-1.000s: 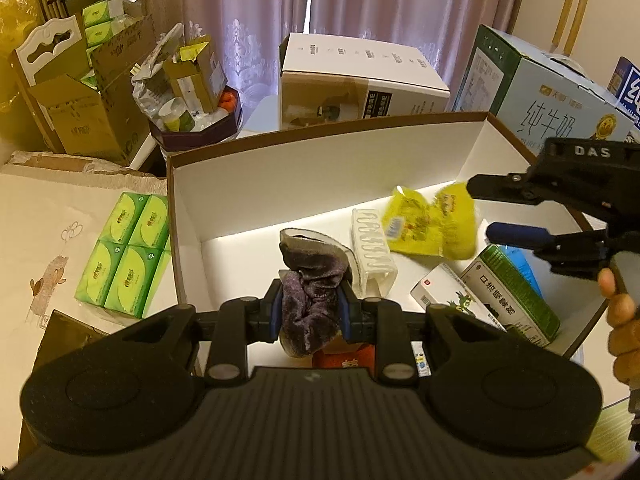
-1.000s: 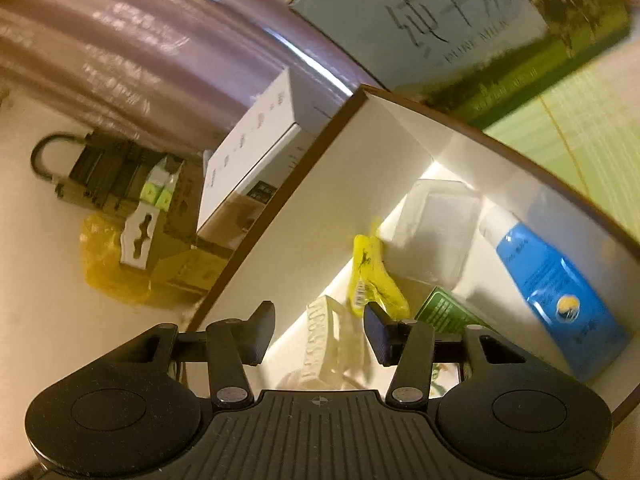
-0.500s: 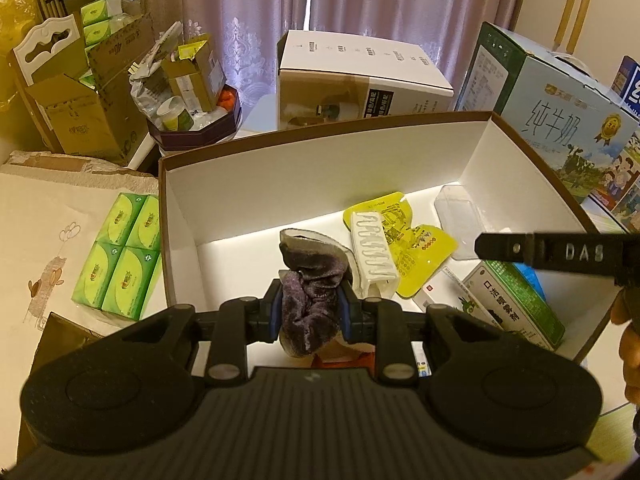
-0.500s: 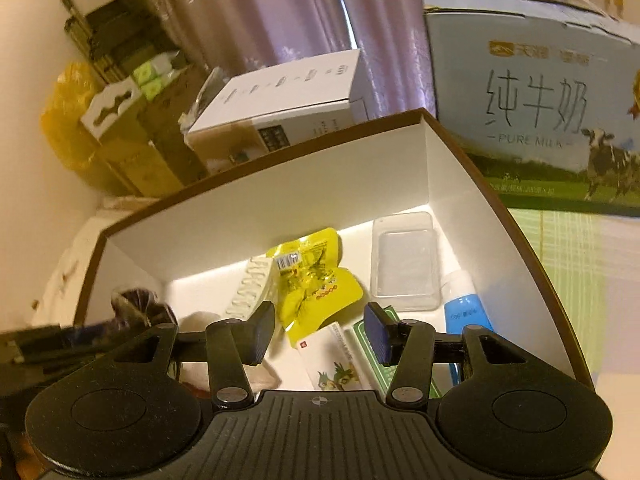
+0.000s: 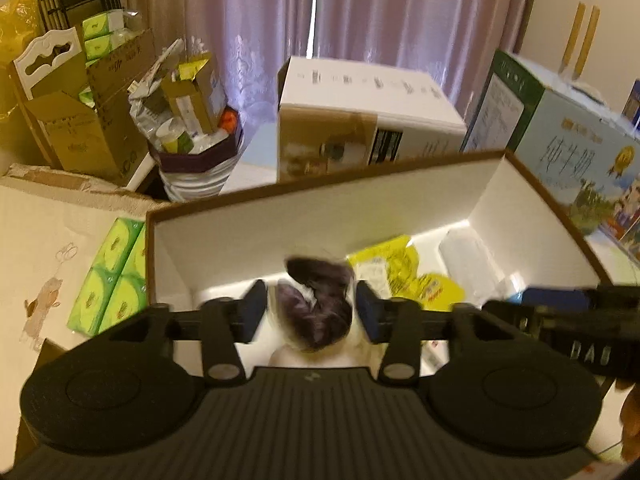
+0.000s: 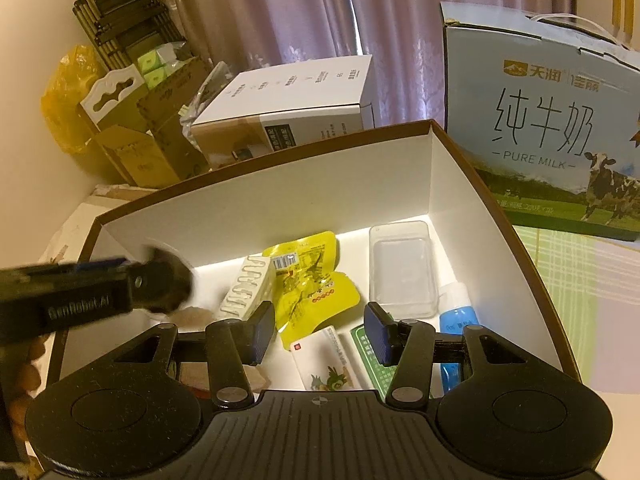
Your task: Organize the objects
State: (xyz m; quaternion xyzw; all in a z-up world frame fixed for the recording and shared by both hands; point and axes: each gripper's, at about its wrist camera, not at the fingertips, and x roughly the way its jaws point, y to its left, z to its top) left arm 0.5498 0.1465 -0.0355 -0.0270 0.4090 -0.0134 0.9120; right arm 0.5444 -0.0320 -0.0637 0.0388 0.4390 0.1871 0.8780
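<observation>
A brown-rimmed white box (image 5: 320, 220) (image 6: 280, 196) holds a yellow snack pouch (image 6: 310, 276), a white ridged pack (image 6: 244, 290), a clear plastic case (image 6: 400, 268), a blue tube (image 6: 456, 316) and medicine boxes (image 6: 328, 360). A dark purple fuzzy sock (image 5: 316, 308) lies blurred between my left gripper's (image 5: 310, 312) spread fingers, free of both pads, over the box's left part. My right gripper (image 6: 320, 332) is open and empty above the box's front; it also shows at the right of the left wrist view (image 5: 560, 320).
Green tissue packs (image 5: 112, 276) lie left of the box. A white carton (image 5: 360, 120) and a milk carton (image 6: 540, 128) stand behind it. Cardboard boxes (image 5: 80, 120) and a full bin (image 5: 192, 136) crowd the back left.
My left gripper has opened and let go of the sock, which drops into the box. My right gripper has swung round to level over the box's front.
</observation>
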